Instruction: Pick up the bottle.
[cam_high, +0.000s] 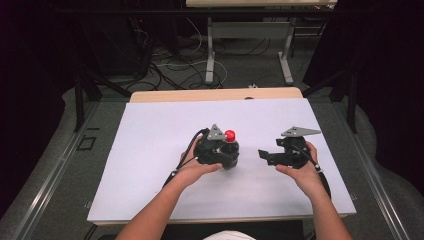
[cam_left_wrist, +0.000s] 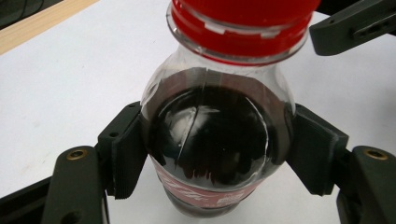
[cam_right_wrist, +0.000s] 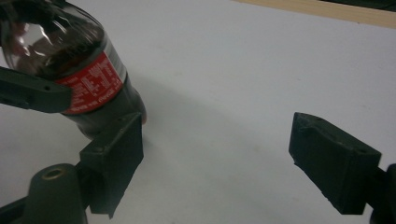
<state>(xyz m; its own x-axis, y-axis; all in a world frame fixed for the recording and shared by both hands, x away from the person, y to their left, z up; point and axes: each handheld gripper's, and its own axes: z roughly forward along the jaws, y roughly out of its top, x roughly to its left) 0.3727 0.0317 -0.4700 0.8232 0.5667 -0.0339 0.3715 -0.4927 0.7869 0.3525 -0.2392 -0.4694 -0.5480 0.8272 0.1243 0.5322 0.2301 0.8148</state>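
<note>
**A:** What have you got in your left gripper (cam_left_wrist: 215, 154)?

**B:** You're clamping a small plastic bottle (cam_left_wrist: 210, 140). Its two ribbed pads press on the rounded shoulder from either side, just under the neck. The bottle is clear plastic and holds a dark, nearly black drink. It has a red cap (cam_left_wrist: 243, 23) with a red ring below it, and a red label with white lettering (cam_right_wrist: 93, 84) wraps the lower body.

**A:** And where does the bottle sit on the table?

**B:** In the high view the cap (cam_high: 229, 135) shows near the middle of the white tabletop (cam_high: 150, 150), right at your left hand (cam_high: 197, 170), with most of the body hidden behind the gripper. In the right gripper view the bottle leans, tilted rather than upright; whether its base touches the table I cannot tell.

**A:** What about your right gripper (cam_right_wrist: 215, 154)?

**B:** Its jaws stand apart with only bare table between them. In the high view it sits just to the right of the bottle, not touching it (cam_high: 275, 154).
</note>
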